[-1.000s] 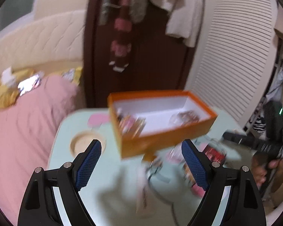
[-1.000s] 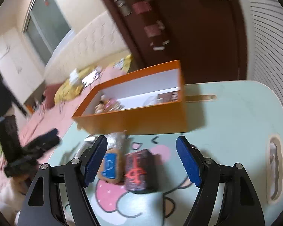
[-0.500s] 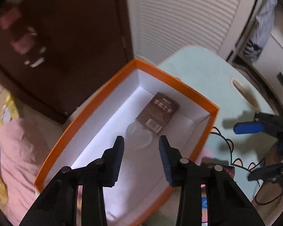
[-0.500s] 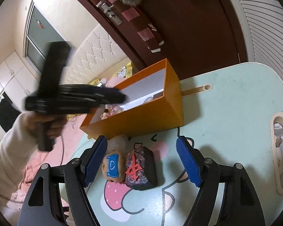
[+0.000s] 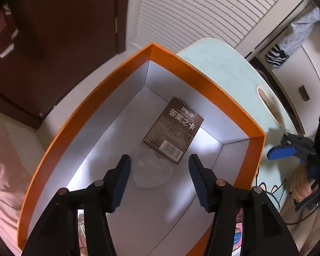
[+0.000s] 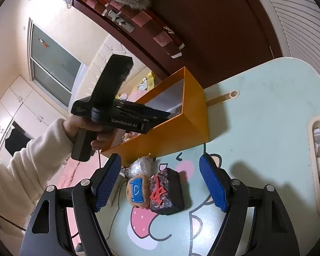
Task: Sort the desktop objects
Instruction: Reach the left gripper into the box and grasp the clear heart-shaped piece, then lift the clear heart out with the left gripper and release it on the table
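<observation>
While left gripper (image 5: pixel 159 170) gapes empty, just opening, over glossy orange box (image 5: pixel 202 79) | right gripper (image 6: pixel 160 183) wide — fuzzy plush blocks (image 6: pixel 166 192) below

I see an orange box (image 5: pixel 202 79) with a white inside, a brown card (image 5: pixel 173 129) with white lettering, blue finger pads (image 6: pixel 212 184), and a pale green table (image 6: pixel 266 111) with a pink-cheeked cartoon.

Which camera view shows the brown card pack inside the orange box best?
The left wrist view: it looks down into the orange box, so the brown card pack lies flat in plain sight, barcode visible. The right wrist view shows the box from its side; only an edge of something inside appears.
</observation>
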